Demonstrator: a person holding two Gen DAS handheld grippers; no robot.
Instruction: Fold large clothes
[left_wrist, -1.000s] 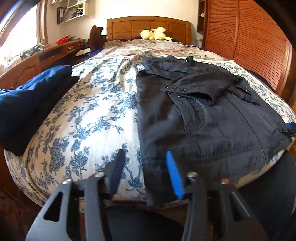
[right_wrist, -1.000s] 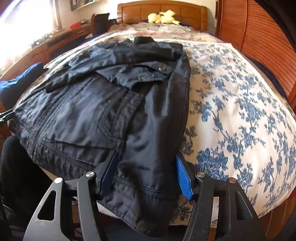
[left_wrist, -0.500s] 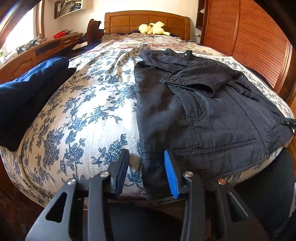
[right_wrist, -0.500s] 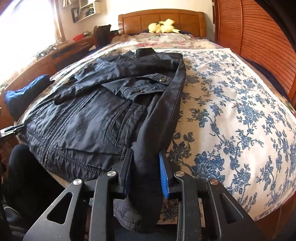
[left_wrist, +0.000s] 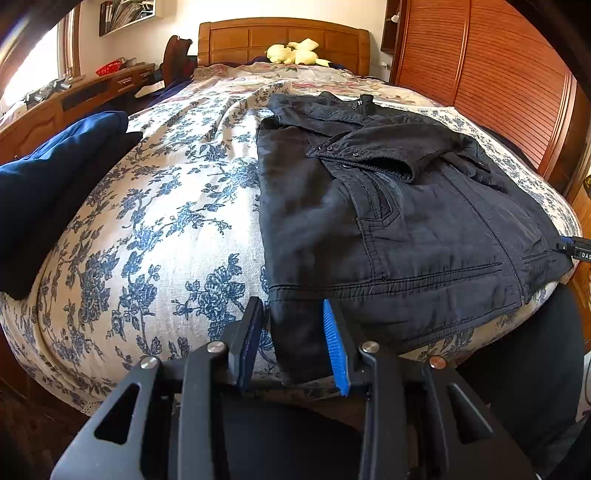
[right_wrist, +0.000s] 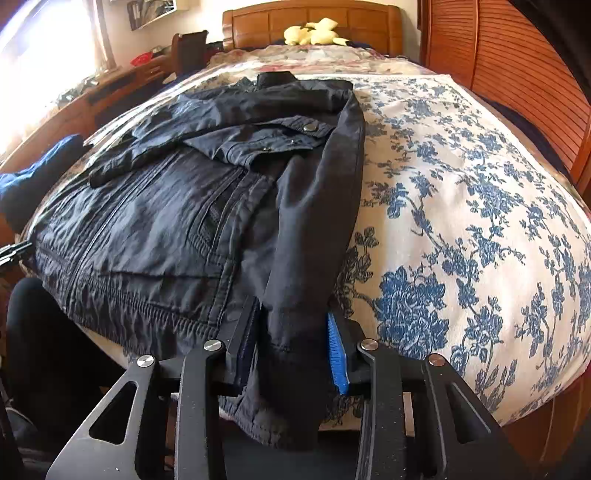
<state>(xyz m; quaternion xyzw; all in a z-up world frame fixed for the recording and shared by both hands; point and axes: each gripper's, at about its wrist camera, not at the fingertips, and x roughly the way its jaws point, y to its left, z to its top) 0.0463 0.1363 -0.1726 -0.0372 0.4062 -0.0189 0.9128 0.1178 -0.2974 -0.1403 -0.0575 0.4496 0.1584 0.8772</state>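
Observation:
A black jacket lies front-up on the floral bedspread, its hem at the near edge of the bed. My left gripper straddles the jacket's near left corner, which hangs over the edge. Its jaws are closing: the blue right pad touches the cloth, while a gap shows at the left pad. In the right wrist view the jacket has one sleeve running down its right side. My right gripper has that sleeve's cuff end between its pads. Both pads touch the cloth while the jaws ease open.
A folded dark blue garment sits at the bed's left edge. A yellow plush toy lies by the headboard. A slatted wooden wardrobe lines the right side and a desk the left. A person's dark trouser leg stands at the foot.
The right jaws came in from wide onto the sleeve, then widened slightly. The left jaws narrowed around the jacket's corner. Both hands stayed nearly in place.

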